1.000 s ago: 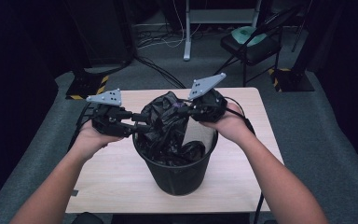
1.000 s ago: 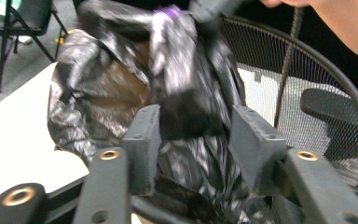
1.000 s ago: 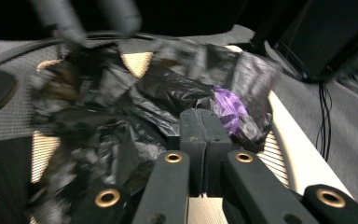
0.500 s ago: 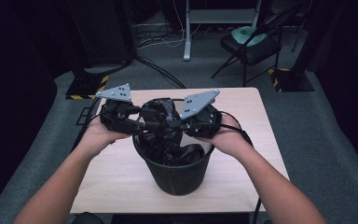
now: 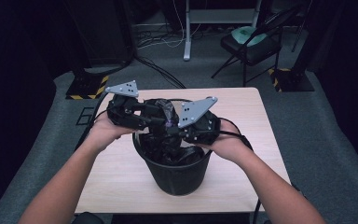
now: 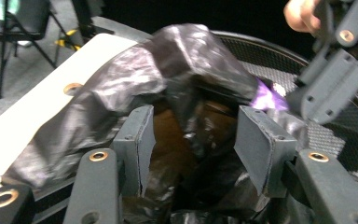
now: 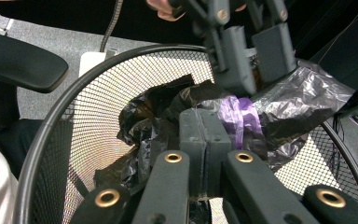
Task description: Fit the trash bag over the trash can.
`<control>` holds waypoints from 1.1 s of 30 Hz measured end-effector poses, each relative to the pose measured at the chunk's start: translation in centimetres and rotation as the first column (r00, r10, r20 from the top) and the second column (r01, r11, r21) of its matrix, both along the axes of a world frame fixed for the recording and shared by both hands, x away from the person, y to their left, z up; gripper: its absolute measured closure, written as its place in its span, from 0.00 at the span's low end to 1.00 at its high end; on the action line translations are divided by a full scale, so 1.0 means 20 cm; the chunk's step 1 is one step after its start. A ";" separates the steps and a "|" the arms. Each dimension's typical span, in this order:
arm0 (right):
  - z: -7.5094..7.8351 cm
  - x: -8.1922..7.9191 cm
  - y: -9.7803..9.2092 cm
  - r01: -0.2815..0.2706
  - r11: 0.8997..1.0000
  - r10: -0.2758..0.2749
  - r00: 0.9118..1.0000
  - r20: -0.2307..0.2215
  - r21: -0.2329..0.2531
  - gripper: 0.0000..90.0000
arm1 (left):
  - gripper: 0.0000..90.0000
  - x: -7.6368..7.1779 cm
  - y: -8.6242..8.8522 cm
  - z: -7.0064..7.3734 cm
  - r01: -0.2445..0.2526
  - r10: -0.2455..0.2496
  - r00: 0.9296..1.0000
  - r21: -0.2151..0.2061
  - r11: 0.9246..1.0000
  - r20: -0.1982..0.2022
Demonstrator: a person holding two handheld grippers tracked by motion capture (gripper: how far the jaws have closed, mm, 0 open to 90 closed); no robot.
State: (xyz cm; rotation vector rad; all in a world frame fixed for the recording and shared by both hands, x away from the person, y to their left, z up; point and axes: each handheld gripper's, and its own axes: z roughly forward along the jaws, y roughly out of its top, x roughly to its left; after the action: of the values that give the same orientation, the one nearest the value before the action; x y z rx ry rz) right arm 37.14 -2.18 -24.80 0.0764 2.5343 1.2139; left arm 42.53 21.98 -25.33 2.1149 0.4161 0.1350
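Folding chair (image 5: pixel 250 45) w/ teal item (image 5: pixel 243 33) behind table (image 5: pixel 121 177); floor cables (image 5: pixel 161 39), yellow-black stand bases (image 5: pixel 86 86).

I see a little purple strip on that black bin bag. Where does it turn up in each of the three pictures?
High view: the purple strip is a faint spot at centre, between the two grippers above the bin.
Left gripper view: right of centre, at the bag's edge.
Right gripper view: centre, just past the shut jaws.
Shared landmark: the black mesh bin, whose wire rim shows in all three.
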 end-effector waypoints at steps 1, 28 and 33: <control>0.00 0.00 0.00 -0.001 1.000 0.001 1.000 0.000 0.000 0.99 | 0.52 -0.01 0.00 0.00 0.018 -0.018 1.000 0.000 1.000 0.002; -0.01 0.03 -0.01 0.016 1.000 -0.016 1.000 0.010 0.014 0.98 | 0.95 -0.05 -0.03 -0.06 0.131 -0.131 0.991 0.010 0.991 0.003; -0.01 0.02 -0.02 0.019 1.000 -0.019 1.000 0.011 0.011 0.98 | 1.00 -0.05 -0.02 -0.06 0.105 -0.106 0.994 0.021 0.994 0.024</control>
State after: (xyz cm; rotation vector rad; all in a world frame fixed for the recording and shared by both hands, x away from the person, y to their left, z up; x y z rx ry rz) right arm 37.59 -2.60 -25.01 0.0961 2.5119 1.2175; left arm 41.44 21.66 -26.48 2.1468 0.2879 0.1048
